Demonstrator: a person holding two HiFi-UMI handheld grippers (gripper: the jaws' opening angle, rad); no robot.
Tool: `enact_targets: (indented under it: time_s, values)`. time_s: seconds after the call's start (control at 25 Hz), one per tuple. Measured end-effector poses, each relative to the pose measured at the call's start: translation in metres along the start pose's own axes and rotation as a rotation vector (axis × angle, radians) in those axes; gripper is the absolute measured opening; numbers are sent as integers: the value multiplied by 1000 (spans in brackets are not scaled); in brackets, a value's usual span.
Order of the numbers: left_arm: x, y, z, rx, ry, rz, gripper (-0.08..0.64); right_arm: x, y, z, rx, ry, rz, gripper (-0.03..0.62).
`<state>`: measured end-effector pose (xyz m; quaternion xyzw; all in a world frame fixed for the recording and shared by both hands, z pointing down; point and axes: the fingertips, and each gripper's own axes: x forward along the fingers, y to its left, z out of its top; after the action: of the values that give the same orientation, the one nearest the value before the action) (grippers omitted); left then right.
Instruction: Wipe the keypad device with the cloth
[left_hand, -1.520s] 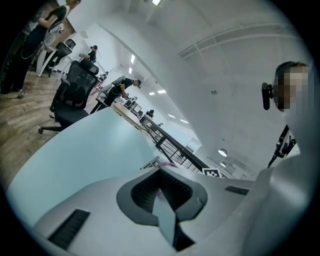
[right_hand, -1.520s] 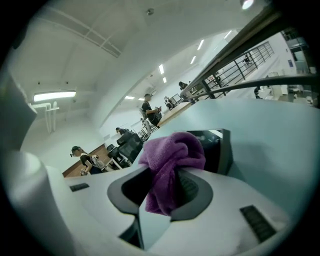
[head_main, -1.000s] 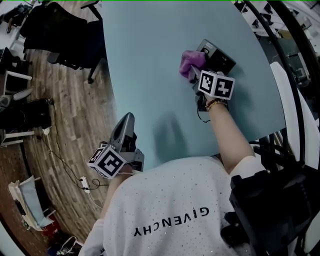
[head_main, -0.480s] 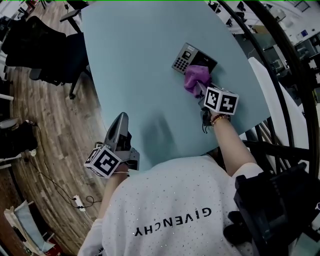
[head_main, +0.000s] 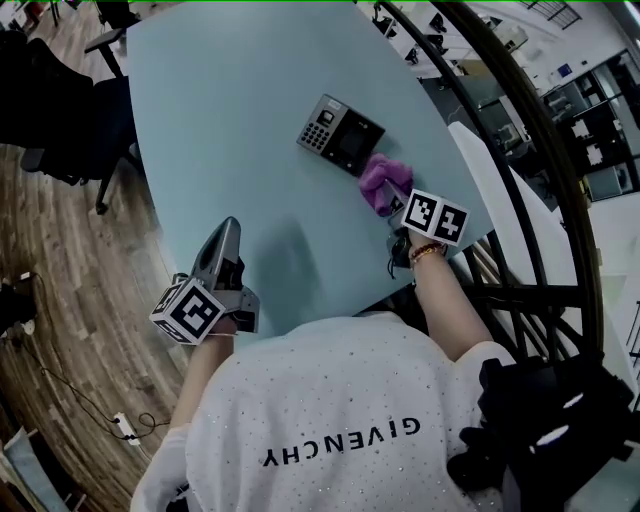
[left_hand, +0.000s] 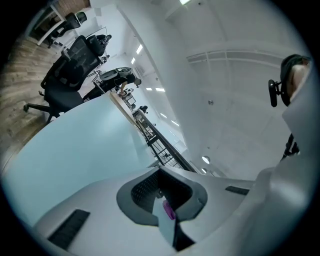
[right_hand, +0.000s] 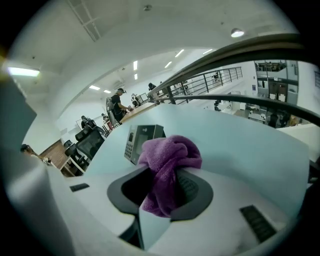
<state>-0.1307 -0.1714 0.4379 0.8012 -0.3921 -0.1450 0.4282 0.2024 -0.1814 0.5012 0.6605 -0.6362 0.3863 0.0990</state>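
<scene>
Fuzzy cloth (right_hand: 170, 160), smooth matt table (head_main: 250, 120)

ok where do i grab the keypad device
Likely take the keypad device across its long edges at the button end, from above, with the left hand-held gripper. It lies face up on the table, so only its sides offer purchase; that end is clear of the cloth.

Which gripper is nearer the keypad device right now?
Right. The right gripper, holding the cloth, is just beside the keypad device; the left gripper is by the table edge, well away.
</scene>
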Motion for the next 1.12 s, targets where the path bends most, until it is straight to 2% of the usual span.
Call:
enact_targets:
  time_s: [0.2,0.28,0.36,0.44,0.68,0.96,1.12]
  values:
    - [6,2,1,46,-3,2,12,-39,10,62,-81,-113,76,104]
    - [8,2,2,62,-18,14,12,-43,7,84,-124,-154,64,104]
    - [10,4,1,53,-42,31,12,-35,-4,97,-120,-174,36,105]
    - [12,3,-2,35,-64,51,12,-21,-13,98,-80,-170,28,106]
    - [3,-4,-5,16,-126,118,11,19,-12,90,-30,-129,95,106]
    - [-35,11,6,4,-208,250,11,50,-2,72,-90,-60,102,106]
    - [-38,7,11,1,-220,247,11,53,-2,58,-89,-32,98,106]
